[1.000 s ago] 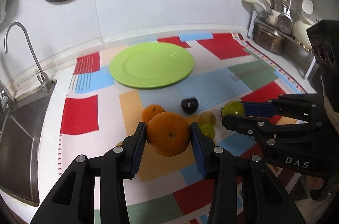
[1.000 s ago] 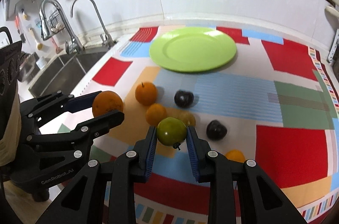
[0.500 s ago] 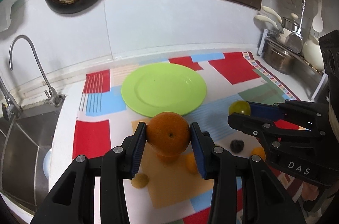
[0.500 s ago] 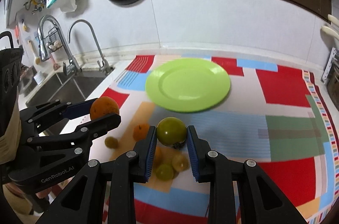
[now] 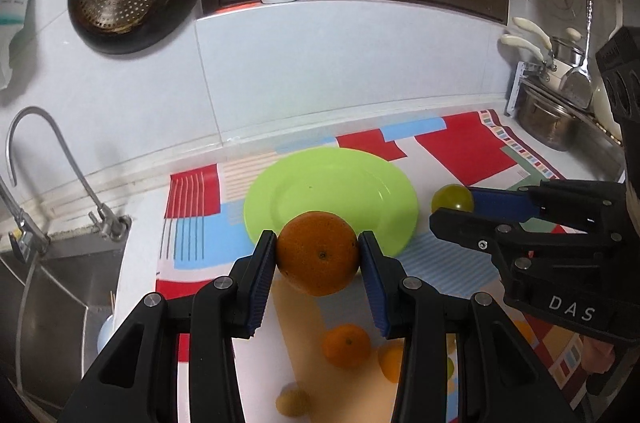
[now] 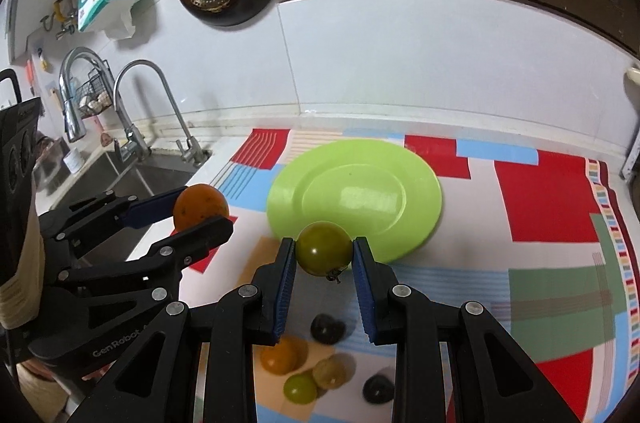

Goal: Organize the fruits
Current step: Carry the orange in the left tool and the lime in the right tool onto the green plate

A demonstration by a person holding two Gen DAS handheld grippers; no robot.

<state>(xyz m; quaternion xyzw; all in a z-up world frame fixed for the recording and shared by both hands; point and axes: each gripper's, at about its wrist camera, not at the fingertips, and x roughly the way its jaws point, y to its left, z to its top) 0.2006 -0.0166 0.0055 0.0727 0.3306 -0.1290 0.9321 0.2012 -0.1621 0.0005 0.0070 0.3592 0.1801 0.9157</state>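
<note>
The green plate (image 5: 332, 195) lies ahead of and below both grippers, bare, on the patchwork mat (image 6: 540, 199); the left gripper (image 5: 318, 257) sits level with its near rim, the right gripper (image 6: 324, 255) likewise, neither clearly nearer; the left jaws pinch an orange (image 5: 318, 253) at its sides; the right jaws clamp a green tomato (image 6: 324, 249), stem downward; more loose fruit rests on the mat beneath.

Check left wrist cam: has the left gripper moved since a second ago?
Yes. The left gripper, shut on the orange, has moved toward the green plate: the orange now overlaps the plate's near rim.
</note>
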